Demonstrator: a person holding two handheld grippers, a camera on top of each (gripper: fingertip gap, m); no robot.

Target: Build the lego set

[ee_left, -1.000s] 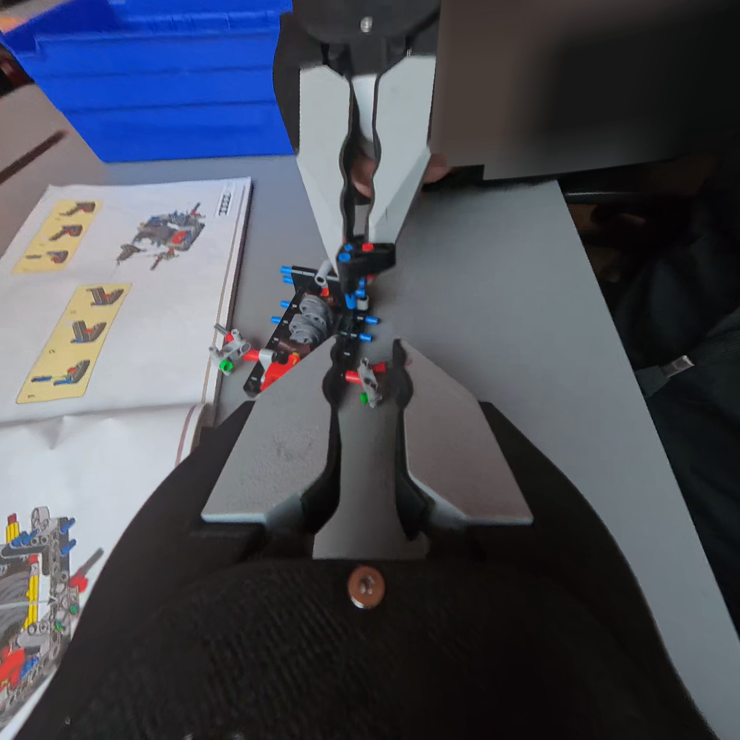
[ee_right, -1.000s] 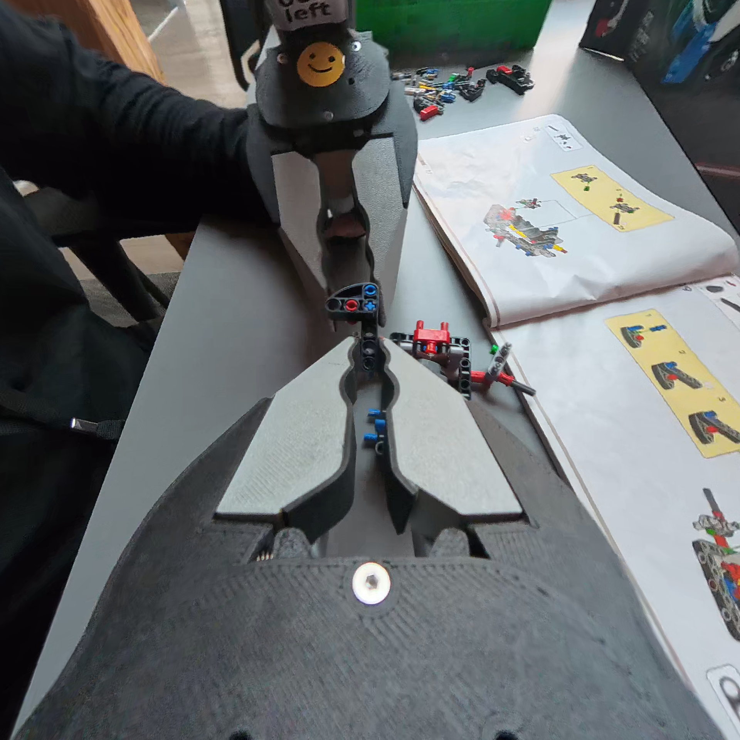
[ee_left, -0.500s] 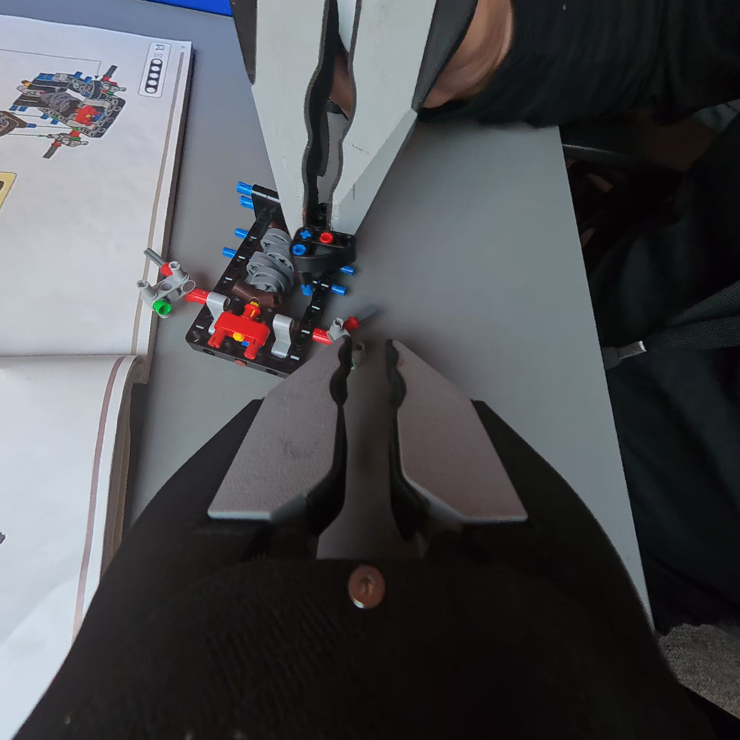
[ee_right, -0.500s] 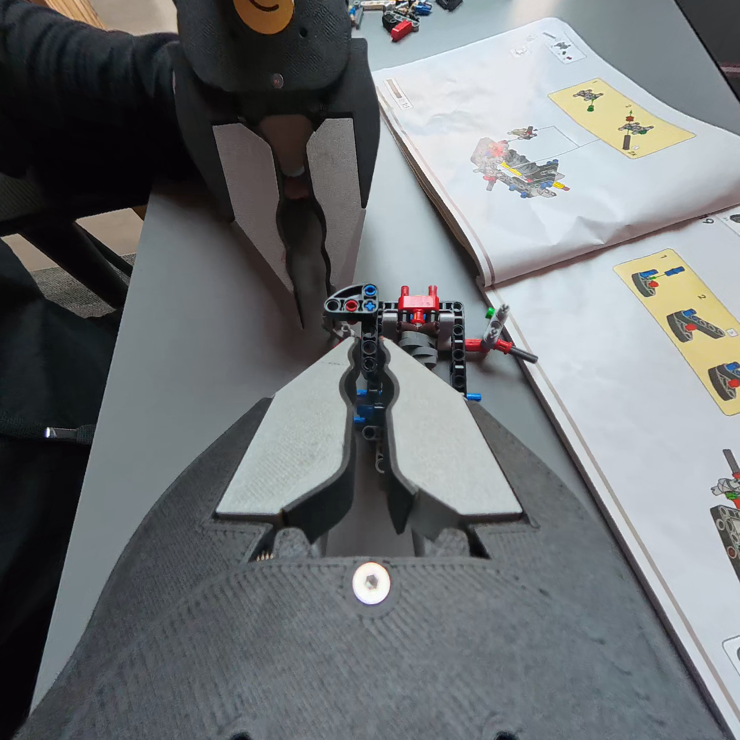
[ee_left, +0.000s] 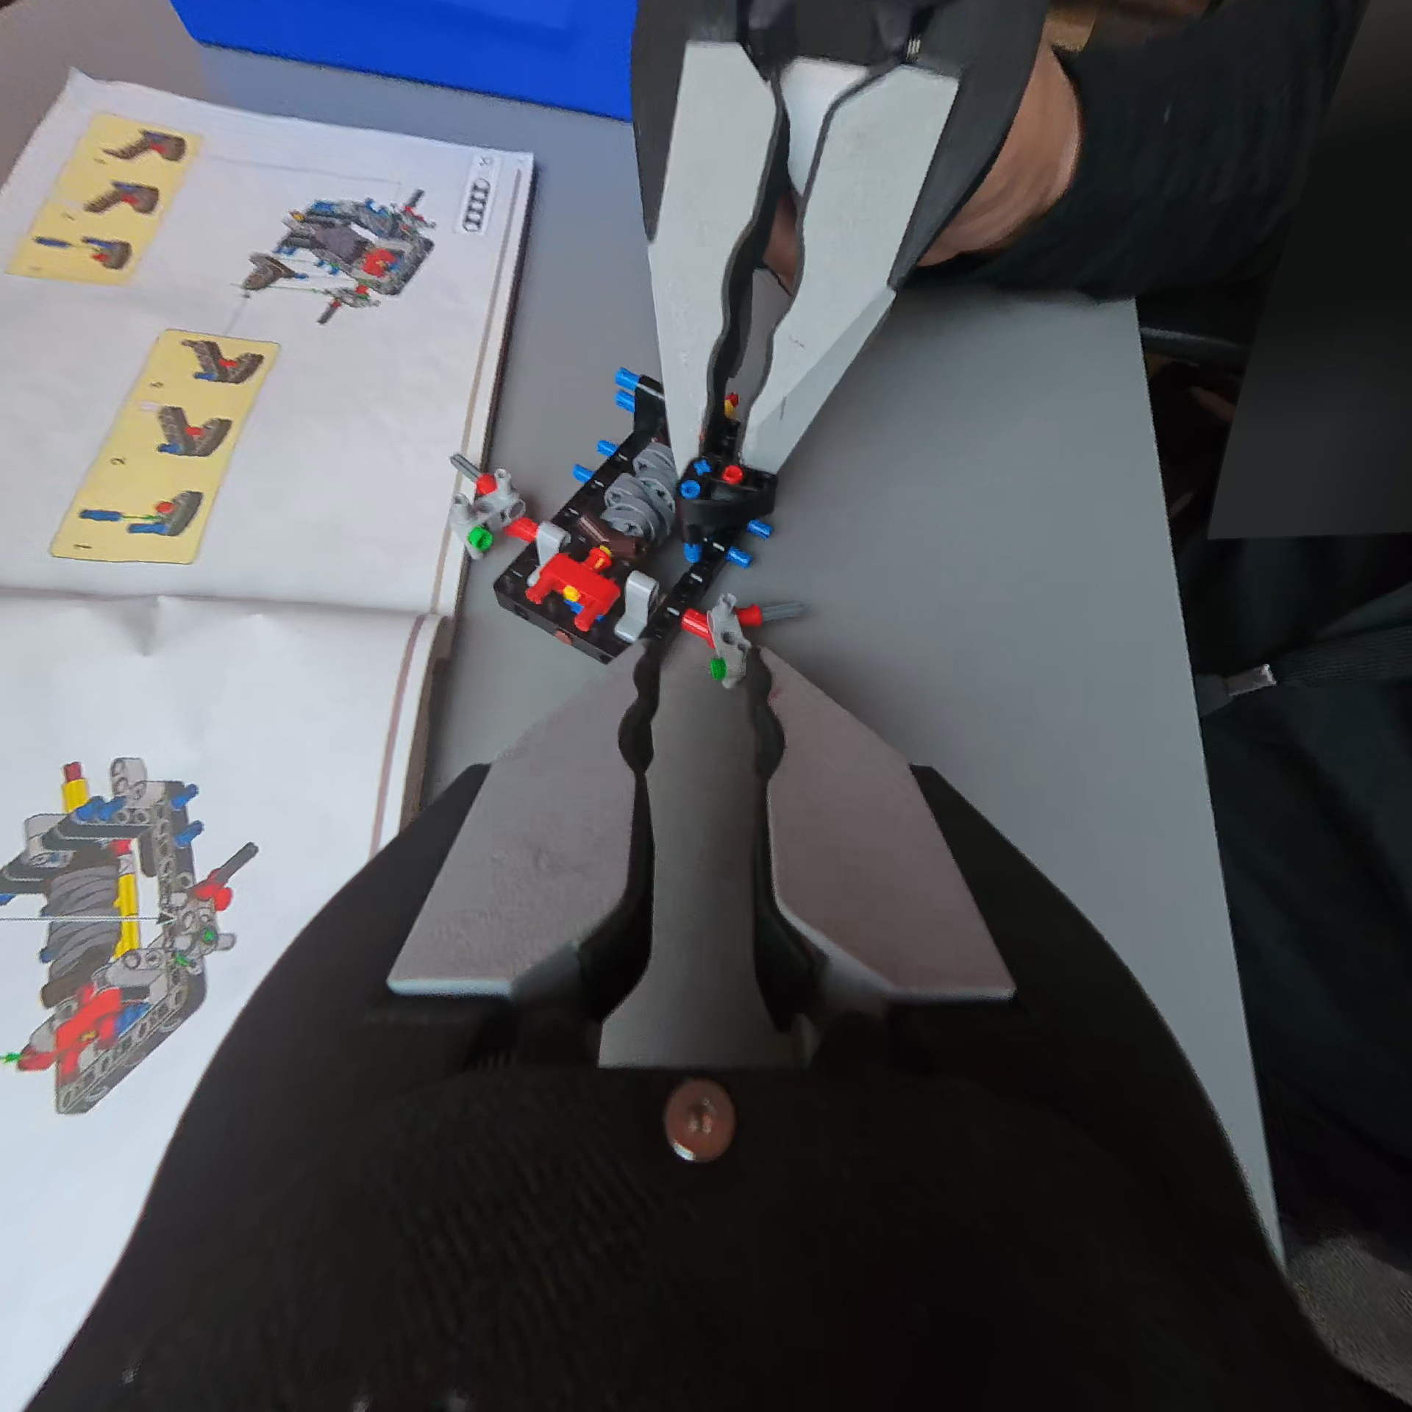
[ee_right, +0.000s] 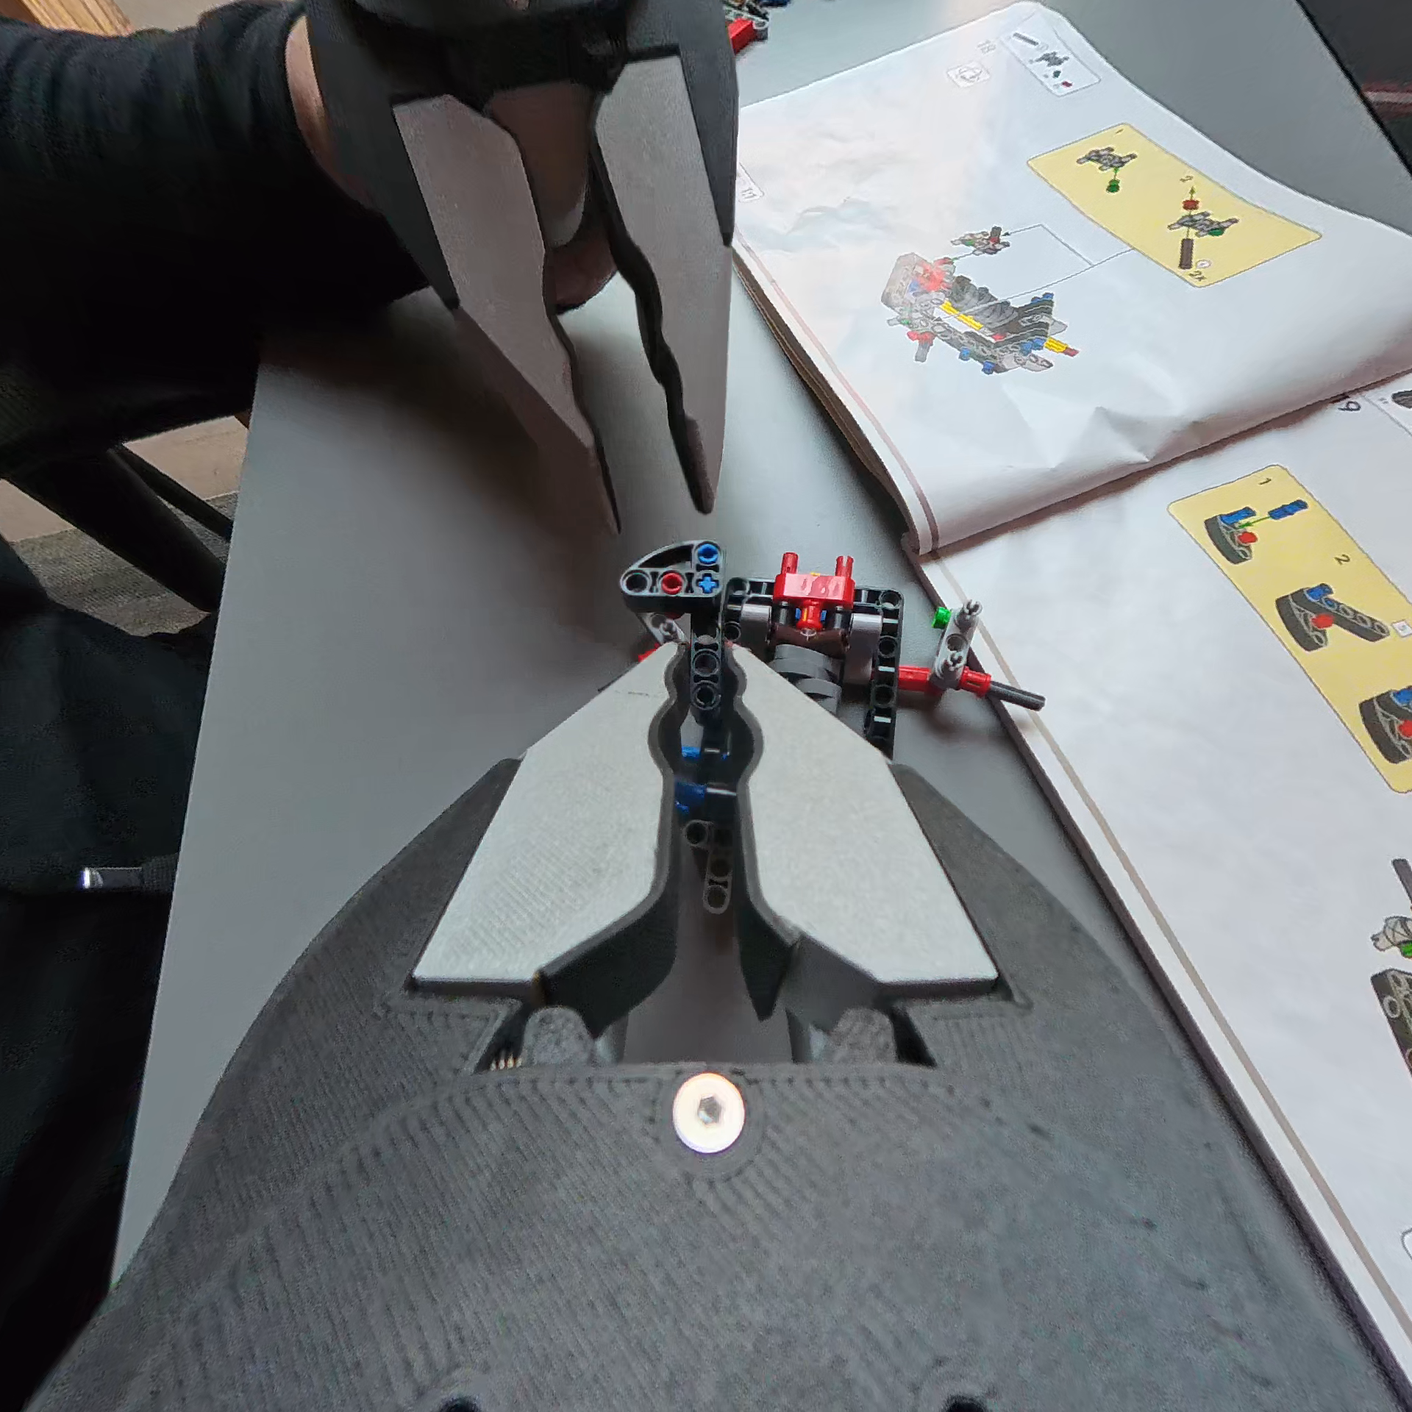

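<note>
Since the earlier frame the left gripper (ee_right: 661,519) has backed away from the black-framed lego assembly with red and grey parts (ee_right: 814,634) and its jaws now stand narrowly parted, holding nothing. The right gripper (ee_right: 707,649) is clamped on the assembly's black pin-hole beam (ee_right: 707,680), which runs back between its jaws. The assembly rests on the grey bench (ee_right: 382,688), directly ahead of the right gripper. An open white instruction booklet (ee_right: 1070,306) lies to its right.
</note>
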